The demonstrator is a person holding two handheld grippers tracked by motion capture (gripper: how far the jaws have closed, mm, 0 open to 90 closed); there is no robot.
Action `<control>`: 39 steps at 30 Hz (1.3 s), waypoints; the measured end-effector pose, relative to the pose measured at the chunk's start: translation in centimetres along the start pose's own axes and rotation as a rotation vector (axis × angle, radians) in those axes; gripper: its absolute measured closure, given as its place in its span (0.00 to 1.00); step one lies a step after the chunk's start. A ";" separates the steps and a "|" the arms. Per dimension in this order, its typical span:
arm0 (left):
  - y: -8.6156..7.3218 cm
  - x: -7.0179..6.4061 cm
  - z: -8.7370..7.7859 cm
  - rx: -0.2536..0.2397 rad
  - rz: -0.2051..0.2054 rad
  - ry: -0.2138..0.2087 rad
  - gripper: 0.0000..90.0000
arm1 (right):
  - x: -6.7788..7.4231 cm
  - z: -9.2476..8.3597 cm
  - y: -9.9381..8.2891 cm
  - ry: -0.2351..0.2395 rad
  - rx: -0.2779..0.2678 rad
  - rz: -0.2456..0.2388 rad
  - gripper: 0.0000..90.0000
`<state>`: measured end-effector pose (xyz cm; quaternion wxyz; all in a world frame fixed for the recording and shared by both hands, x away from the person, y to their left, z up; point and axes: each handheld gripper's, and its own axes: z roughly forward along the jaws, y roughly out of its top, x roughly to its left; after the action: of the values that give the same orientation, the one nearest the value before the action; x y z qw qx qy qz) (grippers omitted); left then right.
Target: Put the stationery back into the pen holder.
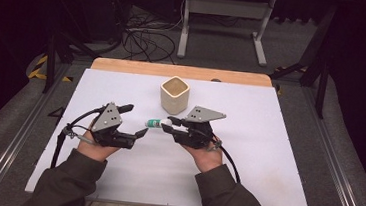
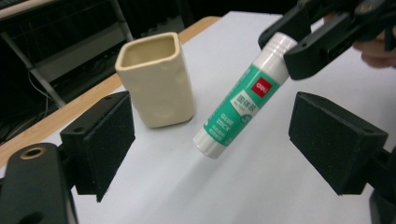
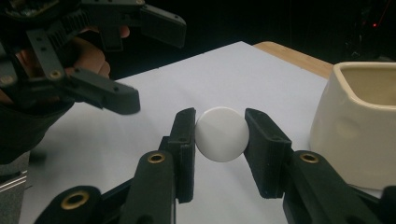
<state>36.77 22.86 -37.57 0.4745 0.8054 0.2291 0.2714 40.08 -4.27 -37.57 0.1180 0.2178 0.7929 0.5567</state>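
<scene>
A green and white glue stick hangs level above the white tabletop, with my right gripper shut on its white cap end. In the right gripper view the round white cap sits squeezed between the two black jaws. My left gripper is open and faces the stick's free end. In the left gripper view the glue stick slants between the widely spread pads without touching them, and the right gripper grips its top.
A cream square ceramic cup stands upright just behind the two grippers, close to the right gripper in its own view. A wooden strip runs along the table's far edge. Cables and a metal stand lie on the floor beyond.
</scene>
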 end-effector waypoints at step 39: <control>-1.3 -3.7 3.8 0.185 0.289 0.022 0.71 | 0.8 1.0 -0.3 0.096 0.056 0.030 0.73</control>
<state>36.32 18.71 -41.06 0.3518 0.8672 0.1399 0.3234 39.70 -3.14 -38.13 0.0651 0.2060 0.8094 0.5460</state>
